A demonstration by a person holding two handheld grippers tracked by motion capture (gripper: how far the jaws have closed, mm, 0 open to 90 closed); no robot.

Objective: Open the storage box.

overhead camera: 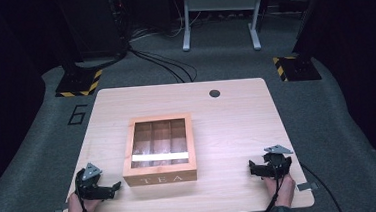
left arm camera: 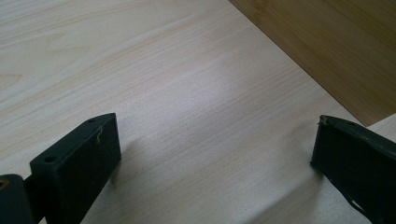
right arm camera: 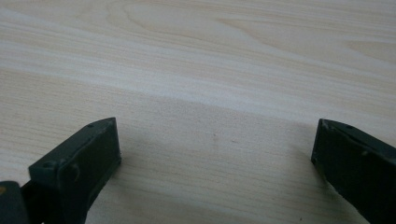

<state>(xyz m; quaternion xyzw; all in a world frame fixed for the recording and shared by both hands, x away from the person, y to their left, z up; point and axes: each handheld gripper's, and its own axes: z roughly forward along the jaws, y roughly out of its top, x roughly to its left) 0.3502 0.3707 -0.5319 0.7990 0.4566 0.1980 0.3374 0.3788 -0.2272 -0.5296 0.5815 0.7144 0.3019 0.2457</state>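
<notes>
A wooden tea box [overhead camera: 159, 150] with a clear window lid and the word TEA on its front stands shut in the middle of the light wood table [overhead camera: 232, 128]. My left gripper [overhead camera: 115, 187] rests low on the table just left of the box's front corner, jaws pointing right toward it. In the left gripper view that gripper [left arm camera: 217, 140] is open over bare wood, with the box's side [left arm camera: 336, 46] at the upper right. My right gripper [overhead camera: 252, 167] lies near the table's right front, well apart from the box. The right gripper [right arm camera: 217, 140] is open, nothing between its jaws.
A round cable hole [overhead camera: 214, 93] sits near the table's far edge. Beyond the table are grey carpet, floor cables [overhead camera: 165, 62], a metal stand [overhead camera: 219, 13] and yellow-black striped bases [overhead camera: 79, 83]. A person's hands [overhead camera: 282, 189] hold the grippers at the near edge.
</notes>
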